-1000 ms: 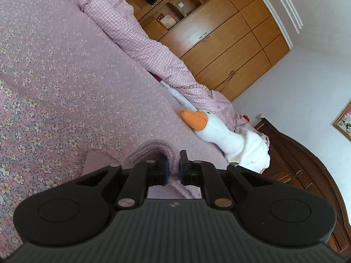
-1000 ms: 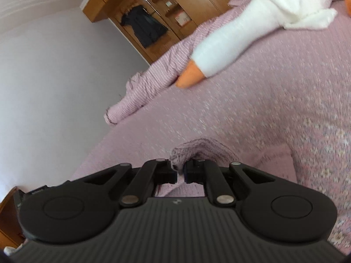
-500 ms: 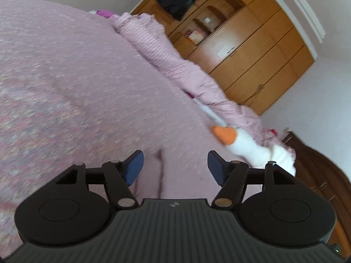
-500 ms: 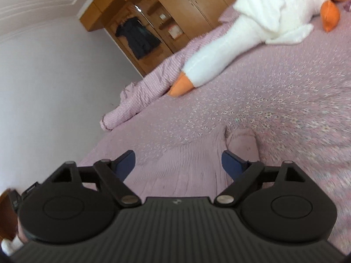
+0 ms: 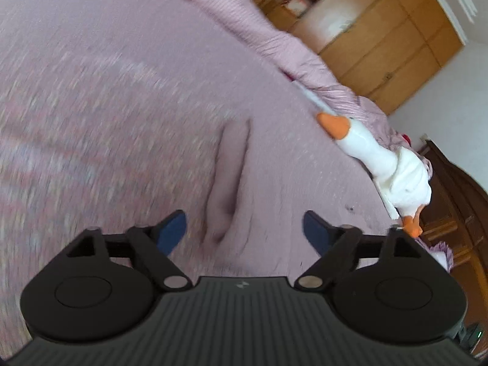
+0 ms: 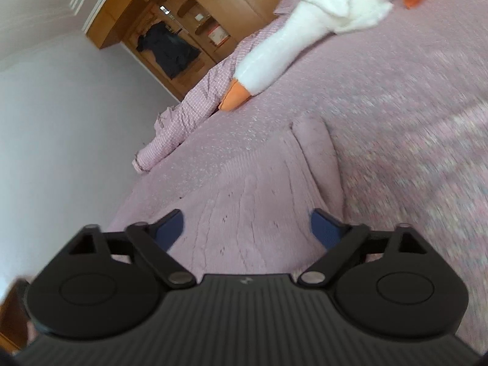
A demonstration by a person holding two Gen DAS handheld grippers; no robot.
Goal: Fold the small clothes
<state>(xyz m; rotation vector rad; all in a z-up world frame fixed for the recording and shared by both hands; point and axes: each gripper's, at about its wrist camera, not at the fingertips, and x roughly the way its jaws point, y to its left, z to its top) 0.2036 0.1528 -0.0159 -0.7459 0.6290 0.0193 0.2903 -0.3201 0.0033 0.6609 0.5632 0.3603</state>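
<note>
Your left gripper [image 5: 244,228] and right gripper [image 6: 247,228] both have fingers wide apart, empty, over the pink knitted garment [image 6: 259,195] near the white stuffed goose [image 6: 305,30].

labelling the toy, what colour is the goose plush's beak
Orange, on the white goose plush; its beak shows best in the right wrist view.

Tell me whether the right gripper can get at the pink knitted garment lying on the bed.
Probably yes: the right gripper is open directly over the pink knitted garment, with nothing between them.
</note>
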